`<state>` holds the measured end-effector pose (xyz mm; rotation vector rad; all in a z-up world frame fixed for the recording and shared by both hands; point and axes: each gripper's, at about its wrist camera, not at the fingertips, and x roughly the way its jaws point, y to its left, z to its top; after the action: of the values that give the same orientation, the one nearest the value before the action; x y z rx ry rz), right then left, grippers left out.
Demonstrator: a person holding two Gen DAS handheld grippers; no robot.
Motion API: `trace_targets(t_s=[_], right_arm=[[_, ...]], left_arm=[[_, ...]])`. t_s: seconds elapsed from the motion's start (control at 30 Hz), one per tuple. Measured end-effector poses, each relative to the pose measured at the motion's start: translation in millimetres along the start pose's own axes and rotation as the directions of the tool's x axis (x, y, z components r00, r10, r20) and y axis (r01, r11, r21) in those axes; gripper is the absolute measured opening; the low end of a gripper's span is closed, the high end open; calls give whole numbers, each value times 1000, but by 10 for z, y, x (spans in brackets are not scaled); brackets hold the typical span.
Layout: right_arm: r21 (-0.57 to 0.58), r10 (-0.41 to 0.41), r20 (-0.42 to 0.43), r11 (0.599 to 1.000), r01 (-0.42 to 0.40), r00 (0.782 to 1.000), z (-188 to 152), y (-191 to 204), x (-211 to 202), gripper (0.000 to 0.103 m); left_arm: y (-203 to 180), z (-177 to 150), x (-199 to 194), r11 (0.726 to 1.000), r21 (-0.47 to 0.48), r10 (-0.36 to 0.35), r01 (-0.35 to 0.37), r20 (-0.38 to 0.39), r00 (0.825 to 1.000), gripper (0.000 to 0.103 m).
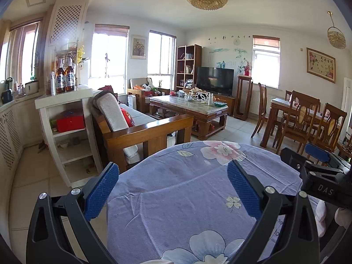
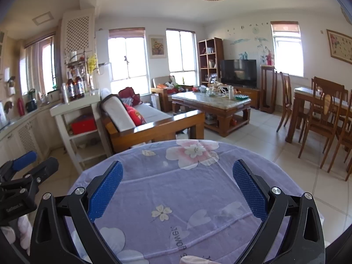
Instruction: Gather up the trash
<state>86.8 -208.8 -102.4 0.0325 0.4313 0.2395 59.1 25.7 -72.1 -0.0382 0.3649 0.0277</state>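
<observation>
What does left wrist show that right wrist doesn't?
Left wrist only: the hanging lamp top right, and the right gripper at its right edge.
Right wrist only: the red bottle on the counter, and the left gripper at its left edge.
Both: floral tablecloth under open jaws, sofa, coffee table, TV.

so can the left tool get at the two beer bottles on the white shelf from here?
Probably not from here. The left tool is open above the floral cloth; the beer bottles stand well off on the white shelf, beyond open floor, so the person must walk over.
</observation>
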Motion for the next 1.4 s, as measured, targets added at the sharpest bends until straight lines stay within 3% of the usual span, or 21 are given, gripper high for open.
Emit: trace_targets(t_s=[1.4], right_arm=[[13, -11, -5, 1000, 11, 1000, -39, -66, -78, 98]], left_arm=[[-1, -64, -11, 1000, 16, 1, -1, -8, 1000, 98]])
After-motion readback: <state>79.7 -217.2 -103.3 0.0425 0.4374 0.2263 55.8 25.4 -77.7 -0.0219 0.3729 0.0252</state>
